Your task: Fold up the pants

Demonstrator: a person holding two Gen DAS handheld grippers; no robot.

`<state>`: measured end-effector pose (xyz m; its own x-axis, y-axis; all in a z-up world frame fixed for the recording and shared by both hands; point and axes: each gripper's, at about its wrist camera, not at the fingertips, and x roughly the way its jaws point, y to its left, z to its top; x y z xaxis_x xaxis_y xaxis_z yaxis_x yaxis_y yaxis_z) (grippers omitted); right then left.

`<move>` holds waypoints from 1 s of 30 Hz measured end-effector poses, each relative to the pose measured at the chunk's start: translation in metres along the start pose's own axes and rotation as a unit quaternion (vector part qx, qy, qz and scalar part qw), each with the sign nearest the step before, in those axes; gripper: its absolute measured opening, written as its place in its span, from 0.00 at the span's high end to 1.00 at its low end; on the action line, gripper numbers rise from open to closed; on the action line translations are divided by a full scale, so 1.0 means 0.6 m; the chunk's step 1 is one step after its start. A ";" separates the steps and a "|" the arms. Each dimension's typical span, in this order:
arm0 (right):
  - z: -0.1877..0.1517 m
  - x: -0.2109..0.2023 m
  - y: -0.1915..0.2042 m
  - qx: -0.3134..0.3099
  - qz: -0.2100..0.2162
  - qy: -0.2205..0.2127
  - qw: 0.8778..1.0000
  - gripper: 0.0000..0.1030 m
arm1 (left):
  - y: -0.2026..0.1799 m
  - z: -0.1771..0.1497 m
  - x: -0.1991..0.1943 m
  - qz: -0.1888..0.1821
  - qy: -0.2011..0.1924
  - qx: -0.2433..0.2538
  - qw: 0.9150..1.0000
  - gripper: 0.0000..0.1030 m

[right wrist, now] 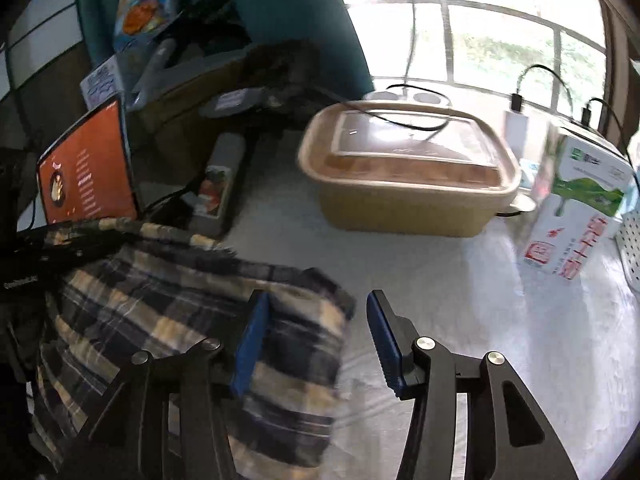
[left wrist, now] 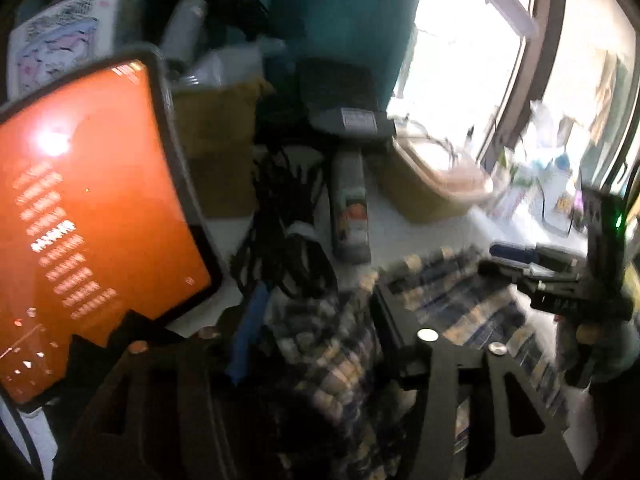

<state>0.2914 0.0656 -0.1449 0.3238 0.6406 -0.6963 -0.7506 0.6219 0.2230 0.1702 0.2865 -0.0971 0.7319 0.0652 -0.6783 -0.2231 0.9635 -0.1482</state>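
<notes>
The plaid pants, navy, cream and tan, lie bunched on the white table at the left of the right wrist view. My right gripper is open; its left blue pad rests over the cloth's right edge and the right pad is over bare table. In the left wrist view the pants bunch between my left gripper's fingers; the left gripper looks shut on the cloth. The right gripper shows at the right there. The left gripper's body shows at the left of the right wrist view.
An orange-screened tablet leans at the left. A tan lidded container and a milk carton stand behind, with cables, a grey box, a cardboard box and a window.
</notes>
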 end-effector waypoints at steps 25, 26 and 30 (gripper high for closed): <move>-0.181 -0.107 0.084 -0.087 -0.020 0.054 0.995 0.49 | -0.056 -0.084 -0.068 0.024 0.014 0.015 1.000 0.41; -0.185 -0.113 0.082 -0.083 -0.022 0.052 0.995 0.49 | -0.058 -0.080 -0.076 0.026 0.007 0.013 1.000 0.41; -0.204 -0.142 0.075 -0.072 -0.038 0.047 0.996 0.48 | -0.067 -0.076 -0.112 0.041 -0.026 0.005 0.999 0.30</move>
<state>0.1596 -0.0158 -0.1589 0.3330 0.5455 -0.7691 -0.8030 0.5916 0.0719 0.1005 0.2314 -0.0785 0.7442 0.1570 -0.6492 -0.2773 0.9569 -0.0865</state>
